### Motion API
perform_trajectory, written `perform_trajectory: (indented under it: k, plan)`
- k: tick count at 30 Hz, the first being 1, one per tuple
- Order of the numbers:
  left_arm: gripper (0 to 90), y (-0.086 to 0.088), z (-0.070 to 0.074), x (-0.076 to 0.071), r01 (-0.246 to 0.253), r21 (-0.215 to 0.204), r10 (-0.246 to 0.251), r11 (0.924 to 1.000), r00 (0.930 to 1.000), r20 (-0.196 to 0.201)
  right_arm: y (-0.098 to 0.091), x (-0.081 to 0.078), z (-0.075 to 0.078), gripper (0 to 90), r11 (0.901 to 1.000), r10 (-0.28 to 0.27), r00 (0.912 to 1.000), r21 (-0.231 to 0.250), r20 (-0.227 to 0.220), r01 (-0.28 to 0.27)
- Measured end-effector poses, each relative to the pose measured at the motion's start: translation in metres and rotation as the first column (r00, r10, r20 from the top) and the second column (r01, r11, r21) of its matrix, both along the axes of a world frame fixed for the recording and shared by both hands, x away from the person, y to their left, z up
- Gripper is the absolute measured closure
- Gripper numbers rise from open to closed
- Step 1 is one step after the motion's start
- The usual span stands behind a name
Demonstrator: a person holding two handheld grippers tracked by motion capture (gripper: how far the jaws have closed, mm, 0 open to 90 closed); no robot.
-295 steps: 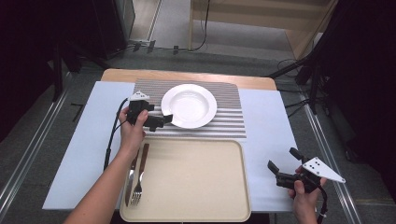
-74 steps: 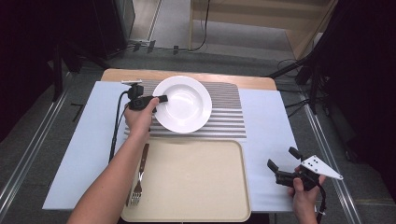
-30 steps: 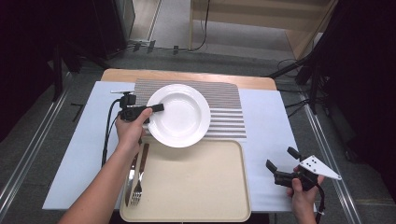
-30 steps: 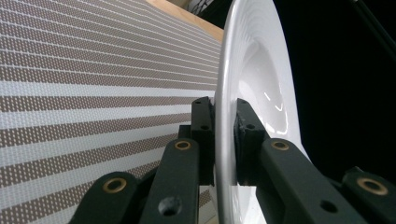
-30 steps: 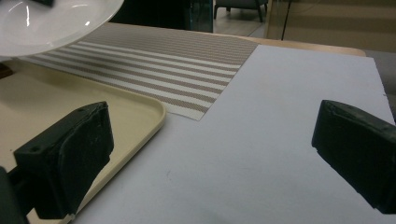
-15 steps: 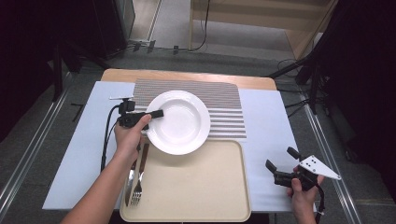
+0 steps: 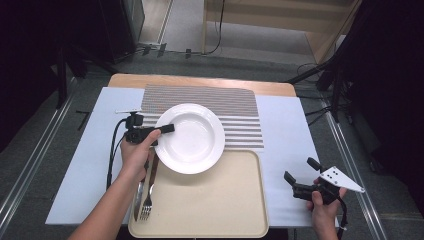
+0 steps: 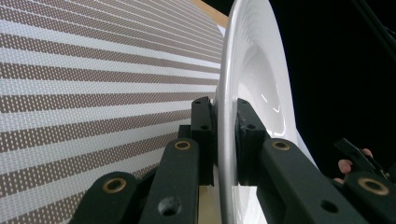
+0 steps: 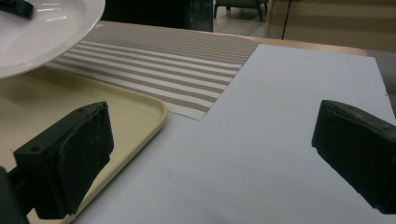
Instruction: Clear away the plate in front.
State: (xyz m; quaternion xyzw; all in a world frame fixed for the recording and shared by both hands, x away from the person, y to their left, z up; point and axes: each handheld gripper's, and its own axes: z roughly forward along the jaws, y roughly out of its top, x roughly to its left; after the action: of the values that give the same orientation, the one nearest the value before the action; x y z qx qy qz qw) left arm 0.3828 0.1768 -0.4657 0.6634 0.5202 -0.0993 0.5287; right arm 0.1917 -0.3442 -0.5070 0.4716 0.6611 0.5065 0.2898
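A white plate (image 7: 192, 140) hangs above the striped placemat (image 7: 235, 105), its near edge over the far rim of the beige tray (image 7: 210, 205). My left gripper (image 7: 166, 129) is shut on the plate's left rim. In the left gripper view the two pads clamp the thin rim of the plate (image 8: 254, 74) from both sides, with the placemat (image 8: 93, 70) behind. My right gripper (image 7: 300, 169) is held open over the white mat at the right, nothing between its jaws. In the right gripper view the right gripper (image 9: 212, 154) faces the plate (image 9: 42, 28) and tray (image 9: 116, 116).
A fork (image 7: 147, 202) and a knife (image 7: 137, 200) lie along the tray's left side, partly under my left forearm. A white mat (image 7: 290, 135) covers the table. Dark floor and stands surround the table.
The left gripper has carried the plate nearer and slightly right, off the placemat's middle toward the tray's far edge. The right gripper has stayed where it was.
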Motion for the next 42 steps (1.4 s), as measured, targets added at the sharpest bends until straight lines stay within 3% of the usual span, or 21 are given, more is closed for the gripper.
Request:
perform_trajectory:
  k: [17,30,42]
  plan:
    - [80.6,-0.007,-0.008,-0.028,0.069,-0.017,-0.069,0.9975,0.9975,-0.013,0.001,-0.001,0.001,0.0,1.0000,-0.001,1.0000,0.006,-0.004,0.001]
    - [80.2,-0.008,-0.014,-0.045,0.084,0.005,-0.084,0.9965,0.9965,-0.005,0.003,-0.003,0.003,0.0,0.9999,-0.013,0.9998,0.005,0.016,0.013]
    - [80.1,-0.011,-0.023,-0.061,0.114,-0.003,-0.114,0.9935,0.9932,-0.024,0.005,-0.002,0.002,0.0,0.9999,-0.011,0.9999,-0.004,0.011,0.011]
